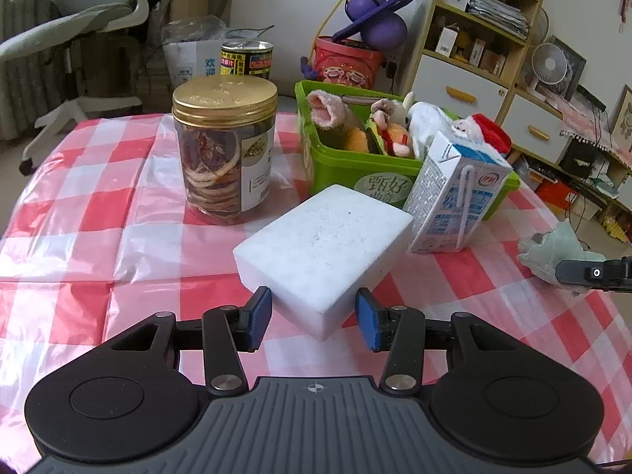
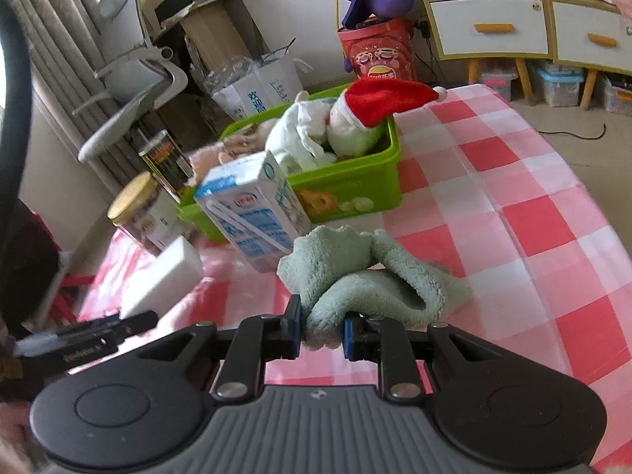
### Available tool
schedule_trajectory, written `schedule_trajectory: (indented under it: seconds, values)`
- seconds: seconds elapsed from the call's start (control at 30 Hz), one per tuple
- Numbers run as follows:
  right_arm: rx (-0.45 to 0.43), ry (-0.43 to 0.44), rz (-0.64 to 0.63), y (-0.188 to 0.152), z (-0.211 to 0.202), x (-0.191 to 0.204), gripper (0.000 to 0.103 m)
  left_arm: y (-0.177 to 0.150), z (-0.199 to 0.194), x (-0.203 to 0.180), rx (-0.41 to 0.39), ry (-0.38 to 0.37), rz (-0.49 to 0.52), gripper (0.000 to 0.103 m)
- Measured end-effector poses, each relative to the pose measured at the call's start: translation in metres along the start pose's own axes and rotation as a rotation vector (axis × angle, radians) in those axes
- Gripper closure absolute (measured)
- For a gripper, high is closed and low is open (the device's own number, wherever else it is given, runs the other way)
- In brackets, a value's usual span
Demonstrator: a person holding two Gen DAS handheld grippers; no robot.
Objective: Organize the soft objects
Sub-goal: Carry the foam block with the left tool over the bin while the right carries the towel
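The right gripper (image 2: 320,333) is clamped on a fold of the pale green fleece cloth (image 2: 367,272), the rest of which drapes forward from the pads towards 1 o'clock over the red-and-white checked tablecloth (image 2: 533,213). The left gripper (image 1: 314,322) has its blue pads set against the two sides of the near corner of the white sponge block (image 1: 324,245); they look pressed on it, so I judge the block held, its far end running off towards 12 o'clock.

The green plastic bin (image 1: 355,170) sits at 1 o'clock from the left gripper and already holds several soft toys: a pink fuzzy piece (image 1: 326,108), a small plush animal (image 1: 389,130), a white plush (image 2: 300,130) and a doll in a red Santa hat (image 2: 385,98).

So most of the sorting appears done. What seems left is carrying the cloth and the sponge block to the bin. A milk carton (image 1: 454,197) stands touching the bin's near wall, between both grippers and the bin, and could be knocked. The gold-lidded jar (image 1: 225,150) and the can (image 1: 247,59) at 11 o'clock are hard goods and presumably stay put.
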State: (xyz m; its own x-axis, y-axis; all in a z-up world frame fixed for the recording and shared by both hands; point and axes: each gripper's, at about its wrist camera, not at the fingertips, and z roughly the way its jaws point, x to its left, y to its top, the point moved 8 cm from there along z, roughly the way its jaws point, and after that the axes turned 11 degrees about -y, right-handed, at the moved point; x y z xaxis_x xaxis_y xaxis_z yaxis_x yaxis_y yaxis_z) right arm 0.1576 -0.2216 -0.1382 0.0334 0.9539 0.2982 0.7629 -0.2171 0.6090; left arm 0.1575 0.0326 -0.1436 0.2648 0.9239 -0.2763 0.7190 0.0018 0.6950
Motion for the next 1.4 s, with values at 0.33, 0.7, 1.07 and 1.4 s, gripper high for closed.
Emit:
schedule_trajectory:
  seconds: [0.33,0.7,1.07,1.4]
  values:
    - [-0.020,0.103,0.061,0.011,-0.027,0.016,0.103,0.014,-0.018,-0.019,-0.044,-0.020,-0.007,0.057]
    - [-0.088,0.155,0.183,0.051,-0.054,0.008,0.103,0.040,-0.035,-0.027,-0.078,0.007,-0.091,0.057]
    - [-0.197,0.219,0.203,0.119,-0.064,0.025,0.103,0.100,-0.028,-0.035,-0.107,0.033,-0.024,0.057]
    - [-0.216,0.291,0.244,0.152,-0.006,0.029,0.103,0.148,0.025,-0.042,-0.087,0.070,0.075,0.056]
